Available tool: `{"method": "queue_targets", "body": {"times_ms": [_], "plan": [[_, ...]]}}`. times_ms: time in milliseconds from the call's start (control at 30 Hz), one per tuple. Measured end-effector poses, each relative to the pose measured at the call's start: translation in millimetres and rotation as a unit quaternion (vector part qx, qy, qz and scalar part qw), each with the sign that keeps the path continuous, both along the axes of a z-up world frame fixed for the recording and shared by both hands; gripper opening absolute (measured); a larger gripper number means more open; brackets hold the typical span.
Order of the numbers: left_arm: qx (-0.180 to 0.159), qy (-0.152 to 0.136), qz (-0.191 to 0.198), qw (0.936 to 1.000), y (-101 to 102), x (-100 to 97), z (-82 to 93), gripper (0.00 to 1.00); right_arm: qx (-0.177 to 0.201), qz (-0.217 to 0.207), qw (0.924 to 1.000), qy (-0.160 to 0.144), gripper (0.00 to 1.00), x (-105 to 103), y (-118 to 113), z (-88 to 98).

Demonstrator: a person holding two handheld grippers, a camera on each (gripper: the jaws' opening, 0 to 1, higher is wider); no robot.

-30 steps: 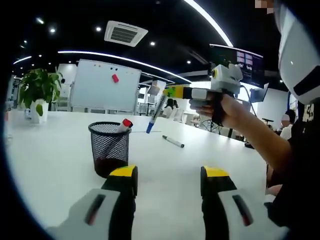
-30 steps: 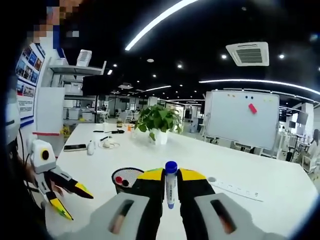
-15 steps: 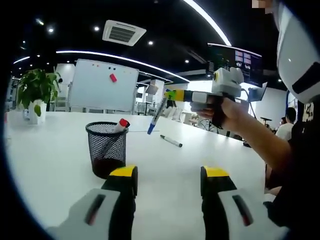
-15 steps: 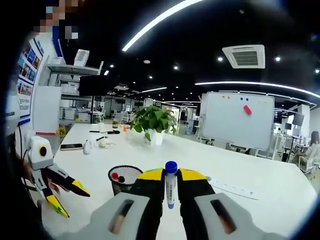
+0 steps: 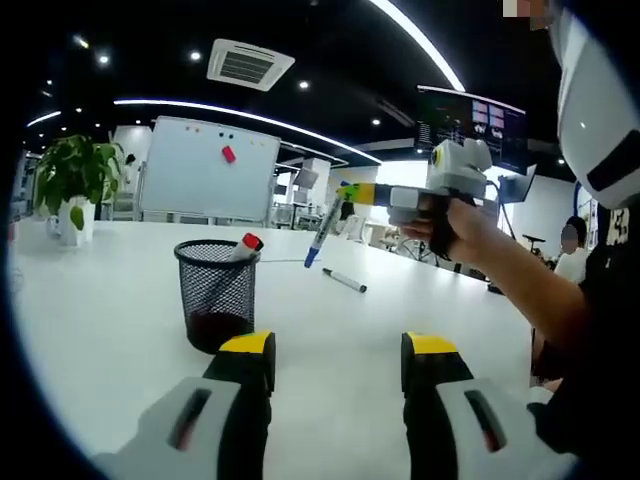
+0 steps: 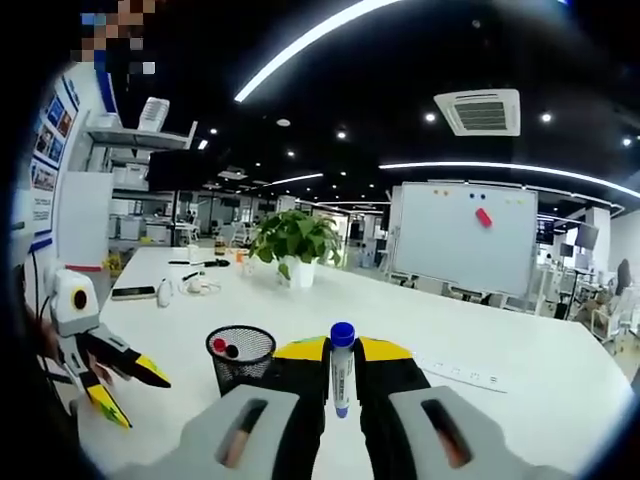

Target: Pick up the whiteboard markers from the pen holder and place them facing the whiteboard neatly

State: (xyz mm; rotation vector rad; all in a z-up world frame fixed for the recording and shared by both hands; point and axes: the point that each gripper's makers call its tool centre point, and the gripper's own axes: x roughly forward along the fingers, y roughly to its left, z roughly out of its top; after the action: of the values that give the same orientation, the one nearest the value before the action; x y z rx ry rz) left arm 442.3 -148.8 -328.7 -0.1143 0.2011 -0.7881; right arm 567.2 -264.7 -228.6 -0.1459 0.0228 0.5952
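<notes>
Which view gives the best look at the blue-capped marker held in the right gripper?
The right gripper view: the blue-capped marker stands close up and upright between the shut jaws of the right gripper, cap on top. In the left gripper view the same marker is small and far off, slanting down from the right gripper above the table.

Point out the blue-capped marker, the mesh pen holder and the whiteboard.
blue-capped marker (image 6: 342, 372), right gripper view, on its barrel.
mesh pen holder (image 5: 217, 295), left gripper view, on its wire wall.
whiteboard (image 6: 460, 250), right gripper view, on its white face.
</notes>
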Motion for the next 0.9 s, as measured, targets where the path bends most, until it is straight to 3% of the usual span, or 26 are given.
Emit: {"method": "queue_targets", "body": {"times_ms": [900], "plan": [[-0.001,0.002,-0.003,1.0000,-2.0,-1.7,-1.7,0.52,0.002,-0.034,0.9994,-0.002,0.13,-1.3,-21.9,-2.9]]}}
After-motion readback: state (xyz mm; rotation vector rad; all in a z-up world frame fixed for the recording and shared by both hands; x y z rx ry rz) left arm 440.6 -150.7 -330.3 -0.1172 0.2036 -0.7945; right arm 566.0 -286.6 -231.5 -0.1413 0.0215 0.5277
